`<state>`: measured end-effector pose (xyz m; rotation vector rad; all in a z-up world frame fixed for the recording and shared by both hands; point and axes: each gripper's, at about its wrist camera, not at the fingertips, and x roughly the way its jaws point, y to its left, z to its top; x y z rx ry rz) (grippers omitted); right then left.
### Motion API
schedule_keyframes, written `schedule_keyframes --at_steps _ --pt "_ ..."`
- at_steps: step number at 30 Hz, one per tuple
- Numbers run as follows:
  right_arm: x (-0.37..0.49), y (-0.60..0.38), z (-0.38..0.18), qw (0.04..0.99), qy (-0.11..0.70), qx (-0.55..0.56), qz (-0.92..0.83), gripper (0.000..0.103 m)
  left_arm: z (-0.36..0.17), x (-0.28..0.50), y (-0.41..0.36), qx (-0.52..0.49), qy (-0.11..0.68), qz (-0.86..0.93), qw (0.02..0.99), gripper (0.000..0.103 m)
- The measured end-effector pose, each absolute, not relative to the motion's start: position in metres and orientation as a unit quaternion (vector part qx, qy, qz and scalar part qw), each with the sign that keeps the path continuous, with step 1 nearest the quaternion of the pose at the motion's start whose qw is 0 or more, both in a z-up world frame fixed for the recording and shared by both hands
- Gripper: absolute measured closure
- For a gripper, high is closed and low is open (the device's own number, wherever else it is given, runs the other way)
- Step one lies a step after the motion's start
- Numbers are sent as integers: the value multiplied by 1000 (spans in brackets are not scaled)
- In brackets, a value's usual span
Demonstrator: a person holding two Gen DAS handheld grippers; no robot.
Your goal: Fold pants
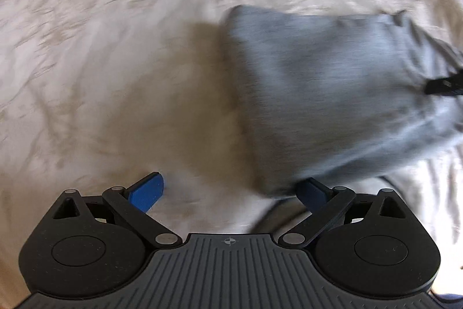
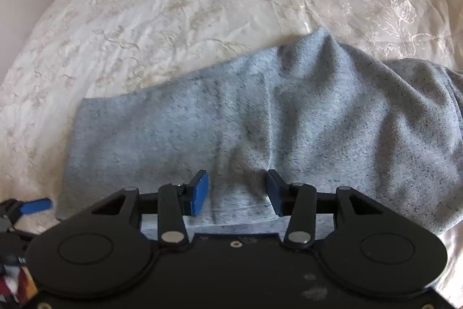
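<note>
While the grey pants (image 2: pixel 260 118) are lying folded across the middle of the right wrist frame on the white bed (image 2: pixel 173 5), the right gripper (image 2: pixel 237 190) is hovering low over their near edge, jaws partly apart, nothing pinched. Off at lower left, the left gripper (image 1: pixel 231 190) is sitting wide apart, holding nothing, pants filling its right half.

No readable text, labels, brands or numbers anywhere.
</note>
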<state>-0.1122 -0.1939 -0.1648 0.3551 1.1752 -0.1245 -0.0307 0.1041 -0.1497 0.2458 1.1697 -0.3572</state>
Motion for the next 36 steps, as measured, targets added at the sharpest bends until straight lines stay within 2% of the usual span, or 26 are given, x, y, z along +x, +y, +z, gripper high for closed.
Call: schedule_keyframes --at_steps 3,11,16,18,22,25,26,30,34,36 --pt "-112 -199 -174 809 558 173 -67 57 -155 -25 128 79 561 -152 810 0" --pt "-111 -200 -186 802 570 158 -79 57 -154 -29 142 23 578 -120 807 0" --pt "-114 -207 -189 796 574 169 -96 55 -151 -39 158 64 589 -95 800 2" --pt "-116 -210 -182 799 567 171 -102 54 -132 -39 165 76 568 -97 814 2" --pt "-120 -203 -147 845 505 145 -100 55 -96 -22 150 72 515 -133 844 2" --pt "-105 -197 -142 855 493 142 -76 59 -89 6 117 53 495 -174 850 2" --pt "-97 -194 -144 855 495 142 -69 62 -91 16 104 49 489 -184 851 2" --pt "-68 -182 -156 853 504 121 -56 62 -109 45 69 47 489 -186 851 2" --pt "-52 -182 -184 826 546 111 -80 64 -149 78 76 47 544 -113 830 0" --pt "-55 -189 -198 812 564 117 -98 60 -164 85 83 44 559 -119 819 0"
